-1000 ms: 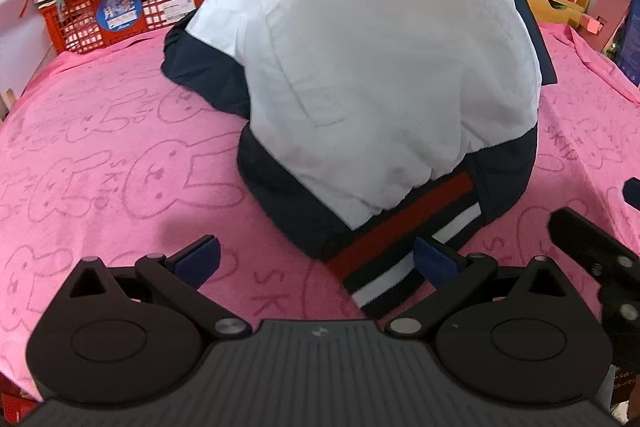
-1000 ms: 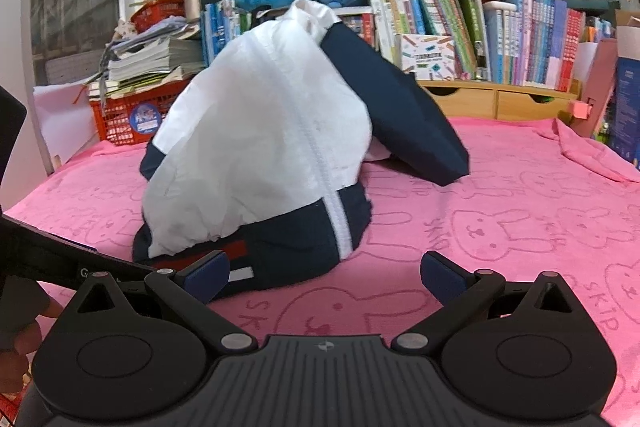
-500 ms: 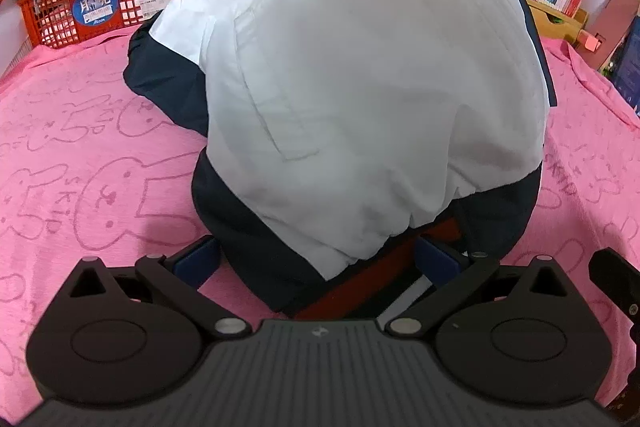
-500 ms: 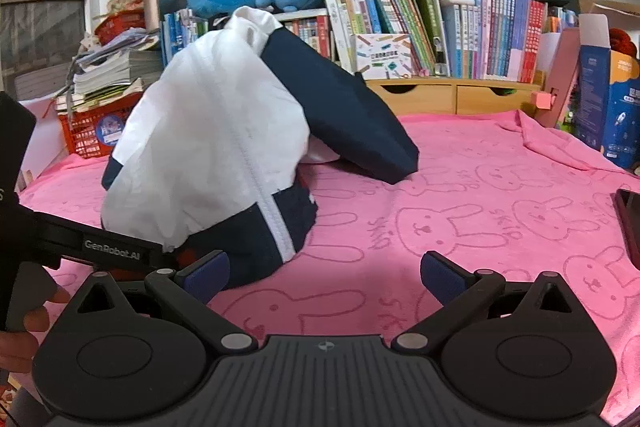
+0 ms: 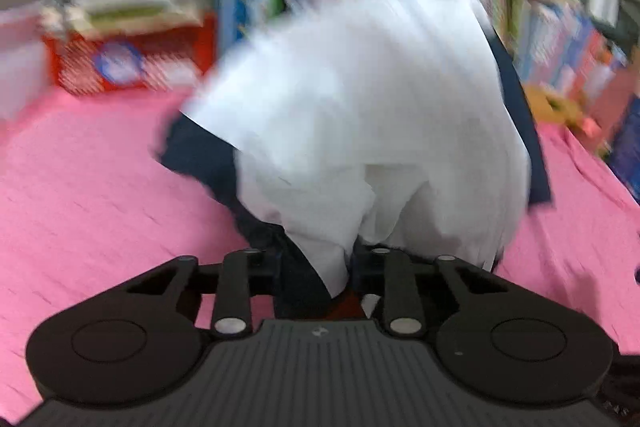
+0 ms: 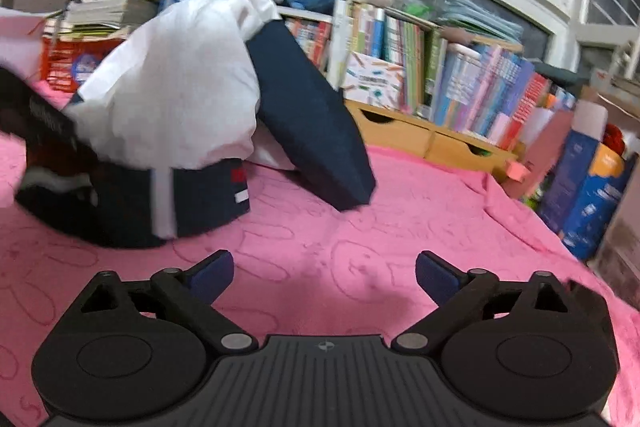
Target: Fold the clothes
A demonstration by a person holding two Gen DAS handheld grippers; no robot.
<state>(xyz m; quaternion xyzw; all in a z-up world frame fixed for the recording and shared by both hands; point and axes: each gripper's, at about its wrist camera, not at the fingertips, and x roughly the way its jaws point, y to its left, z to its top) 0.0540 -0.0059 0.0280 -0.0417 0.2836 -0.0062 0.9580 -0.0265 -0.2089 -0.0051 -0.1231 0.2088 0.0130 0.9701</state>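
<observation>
Evidently the left hand-held gripper (image 5: 316, 269) is closing on the jacket (image 5: 360, 115) hem at lower centre to spread it; the right hand-held gripper (image 6: 324, 273), jaws wide but starting to close, holds nothing above the pink towel (image 6: 420, 195).

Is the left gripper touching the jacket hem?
Touching. In the left wrist view the left gripper is closing on the jacket hem, fabric pinched between its fingers.

Left view motion-blurred; right view sharper, evenly lit.
</observation>
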